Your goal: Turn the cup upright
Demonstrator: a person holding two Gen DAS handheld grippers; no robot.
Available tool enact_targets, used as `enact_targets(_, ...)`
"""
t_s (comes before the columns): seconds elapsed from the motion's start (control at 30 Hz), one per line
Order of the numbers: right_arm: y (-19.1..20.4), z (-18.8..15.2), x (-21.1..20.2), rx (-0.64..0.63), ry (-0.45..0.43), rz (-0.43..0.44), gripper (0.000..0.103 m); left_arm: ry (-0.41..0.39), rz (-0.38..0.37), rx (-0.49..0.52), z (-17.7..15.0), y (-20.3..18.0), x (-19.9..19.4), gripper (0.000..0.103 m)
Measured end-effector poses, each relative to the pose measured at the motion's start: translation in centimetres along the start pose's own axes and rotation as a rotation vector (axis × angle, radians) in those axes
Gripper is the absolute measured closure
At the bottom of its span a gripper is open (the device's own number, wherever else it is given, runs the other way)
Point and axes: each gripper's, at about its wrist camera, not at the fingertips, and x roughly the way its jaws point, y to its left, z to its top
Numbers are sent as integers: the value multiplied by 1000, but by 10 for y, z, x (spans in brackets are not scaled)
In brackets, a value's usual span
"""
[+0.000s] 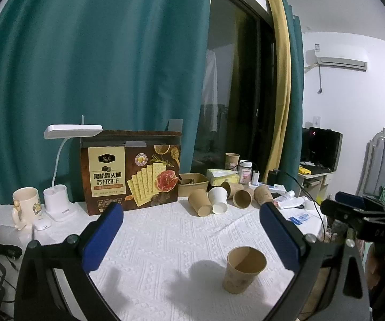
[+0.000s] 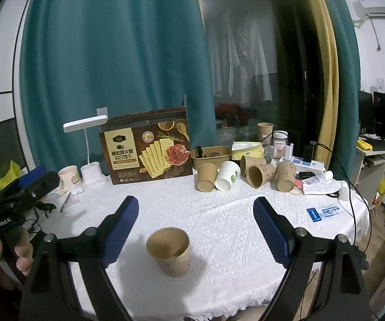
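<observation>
Brown paper cup (image 2: 169, 251) stands mouth up on white tablecloth (image 2: 219, 230), at 6 o'clock from cracker box (image 2: 145, 151). Job looks done. Left gripper (image 1: 191, 236) and right gripper (image 2: 195, 234) both wide open, holding nothing.

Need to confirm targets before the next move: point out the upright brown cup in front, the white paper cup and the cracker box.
upright brown cup (image 2: 169, 251), right wrist view, outer wall
white paper cup (image 2: 227, 175), right wrist view, side wall
cracker box (image 1: 131, 171), left wrist view, printed front
</observation>
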Motion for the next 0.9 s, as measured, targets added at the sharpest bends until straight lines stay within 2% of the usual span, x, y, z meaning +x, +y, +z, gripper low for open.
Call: enact_targets(0.9, -1, -1, 0, 5, 2, 0, 17, -1, 7, -11, 1, 5, -1, 1)
